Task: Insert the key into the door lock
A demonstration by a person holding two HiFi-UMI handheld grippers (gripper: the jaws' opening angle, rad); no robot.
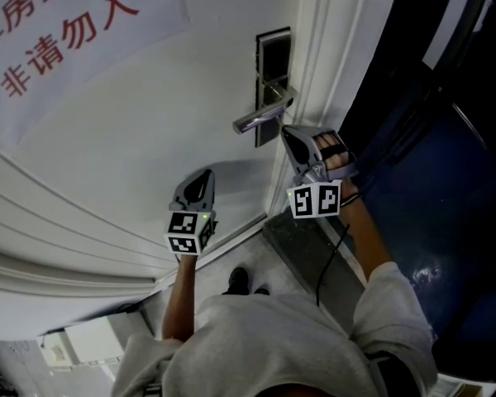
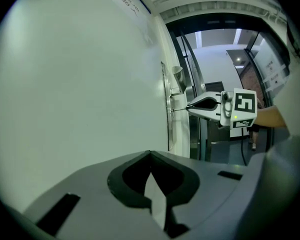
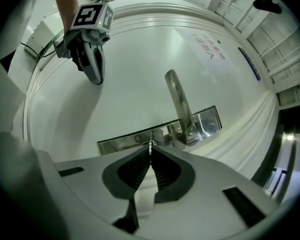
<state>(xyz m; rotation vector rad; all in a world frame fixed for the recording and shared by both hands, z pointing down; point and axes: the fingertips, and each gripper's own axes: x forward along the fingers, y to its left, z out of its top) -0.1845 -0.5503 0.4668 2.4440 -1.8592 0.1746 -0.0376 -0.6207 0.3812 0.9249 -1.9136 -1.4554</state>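
Key (image 3: 150, 145): too small to pick out in the head view; shows there only the right hand-held gripper (image 1: 287, 132) nosed up to the lock plate (image 1: 273, 60) of the white door (image 1: 149, 122), just beside the lever handle (image 1: 263, 118), and the left hand-held gripper (image 1: 203, 176) lower down, near the door face and apart from the lock; in the left gripper view, finds the left jaws pressed together on nothing; beyond them, catches the key as a thin sliver bridging the right hand-held gripper's tip and the plate's edge; in the right gripper view, sits pinched between the closed right jaws, tip meeting the plate next to the handle's base; cannot tell how deep.
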